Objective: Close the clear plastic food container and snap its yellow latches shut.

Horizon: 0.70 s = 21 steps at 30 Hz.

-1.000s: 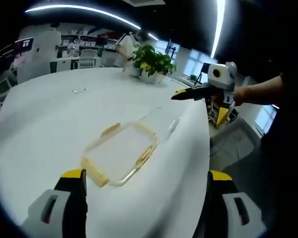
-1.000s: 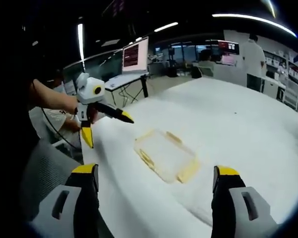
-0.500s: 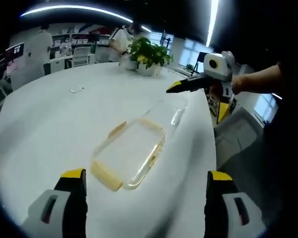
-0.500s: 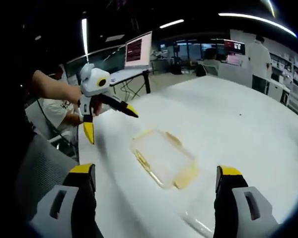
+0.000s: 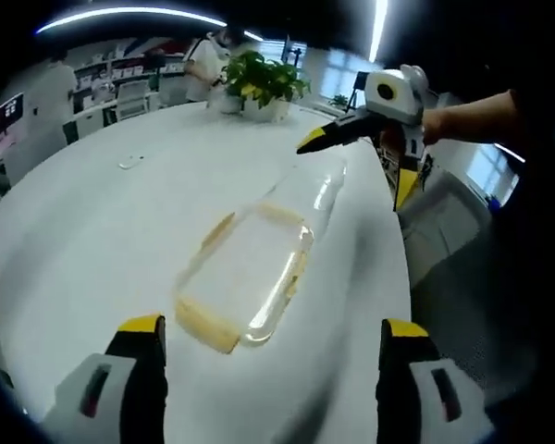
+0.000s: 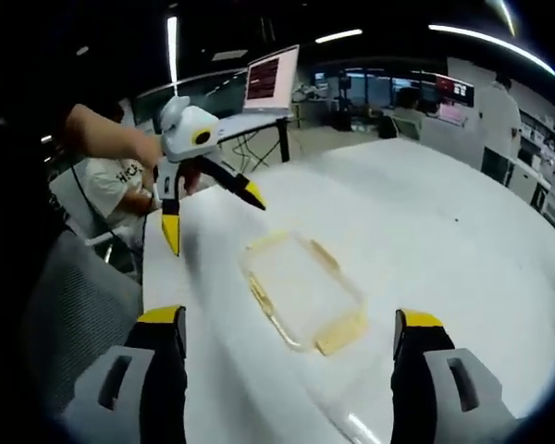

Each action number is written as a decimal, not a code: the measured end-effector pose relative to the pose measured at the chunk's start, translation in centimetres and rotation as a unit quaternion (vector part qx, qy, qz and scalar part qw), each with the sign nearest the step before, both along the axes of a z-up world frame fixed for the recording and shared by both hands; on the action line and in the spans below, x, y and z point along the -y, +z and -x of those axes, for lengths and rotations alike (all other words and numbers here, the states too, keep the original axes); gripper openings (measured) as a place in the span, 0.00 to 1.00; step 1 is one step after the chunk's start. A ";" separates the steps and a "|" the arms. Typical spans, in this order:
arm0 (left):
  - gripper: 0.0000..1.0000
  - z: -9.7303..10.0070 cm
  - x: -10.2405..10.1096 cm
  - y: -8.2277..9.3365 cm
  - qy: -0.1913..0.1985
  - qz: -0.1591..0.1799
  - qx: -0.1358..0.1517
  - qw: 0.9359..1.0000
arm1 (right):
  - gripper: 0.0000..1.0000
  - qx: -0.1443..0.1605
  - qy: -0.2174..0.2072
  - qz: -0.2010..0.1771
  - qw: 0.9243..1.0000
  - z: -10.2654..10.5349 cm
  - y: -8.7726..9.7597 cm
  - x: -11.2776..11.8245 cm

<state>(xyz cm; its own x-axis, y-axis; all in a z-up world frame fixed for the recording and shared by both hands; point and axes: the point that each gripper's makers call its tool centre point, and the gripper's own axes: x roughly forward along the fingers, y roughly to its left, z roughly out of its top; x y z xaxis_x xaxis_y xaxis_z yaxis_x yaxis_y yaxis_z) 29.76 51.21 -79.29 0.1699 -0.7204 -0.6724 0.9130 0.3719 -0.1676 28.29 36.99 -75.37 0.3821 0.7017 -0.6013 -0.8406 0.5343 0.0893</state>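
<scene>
A: Where is the clear container sitting?

B: It is lying flat on the white bench, near the rounded edge closest to the person. Its yellow latches are sticking out at the ends and sides, so I am judging them not yet snapped. A clear lid-like panel seems to be extending from its far end in the left gripper view, but the plastic is too glassy to be sure.

A: And the tongs?

B: Both pairs are spread wide and pinching nothing. The left tongs are hovering above the container's near end. The right tongs are doing the same from the opposite side. Each is also appearing in the other's view, the right tongs at the upper right of the left gripper view, well apart from the container.

A: How should the step go?

B: I would be bringing one pair down to steady the body while the other is folding the lid flat, then pressing each latch squarely downward. The light plastic will probably be sliding on that smooth top.

A: Anything in the way?

B: Not near it. A potted plant is standing far across the bench, a small object is lying well apart, and a grey chair is sitting just beside the bench edge.
</scene>
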 end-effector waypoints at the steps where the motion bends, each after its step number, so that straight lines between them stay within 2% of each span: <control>1: 0.93 -0.1 -0.1 -0.1 -0.002 -0.004 0.001 1.000 | 0.91 0.003 0.009 0.004 1.000 0.0 -0.2 -0.2; 6: 0.89 -0.3 -0.4 -0.5 -0.015 -0.016 0.002 1.000 | 0.86 0.001 0.024 0.018 1.000 -0.5 -0.7 -0.3; 10: 0.84 -0.6 -0.8 -0.8 -0.036 -0.033 0.018 0.999 | 0.85 0.002 0.025 0.023 0.999 -1.1 -0.9 -0.4; 13: 0.84 -0.7 -0.8 -0.8 -0.038 -0.033 0.018 0.999 | 0.85 0.001 0.033 0.029 0.999 -1.3 -1.2 -0.5; 15: 0.84 -0.7 -0.6 -0.9 -0.049 -0.035 0.020 0.998 | 0.84 0.004 0.050 0.042 0.998 -1.3 -1.5 -0.4; 18: 0.81 -1.1 -0.9 -1.2 -0.075 -0.058 0.042 0.995 | 0.84 0.003 0.089 0.076 0.993 -1.0 -2.3 -0.1; 21: 0.82 -1.3 -1.1 -1.4 -0.077 -0.062 0.042 0.994 | 0.84 0.000 0.109 0.085 0.990 -0.7 -2.6 0.1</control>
<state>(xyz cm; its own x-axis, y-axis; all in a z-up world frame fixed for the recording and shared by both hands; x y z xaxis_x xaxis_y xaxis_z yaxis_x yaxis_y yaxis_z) 31.11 52.29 -80.65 0.1234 -0.6545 -0.7459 0.9696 0.2395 -0.0498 28.97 36.94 -77.99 0.2324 0.6554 -0.7186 -0.9375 0.3476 0.0138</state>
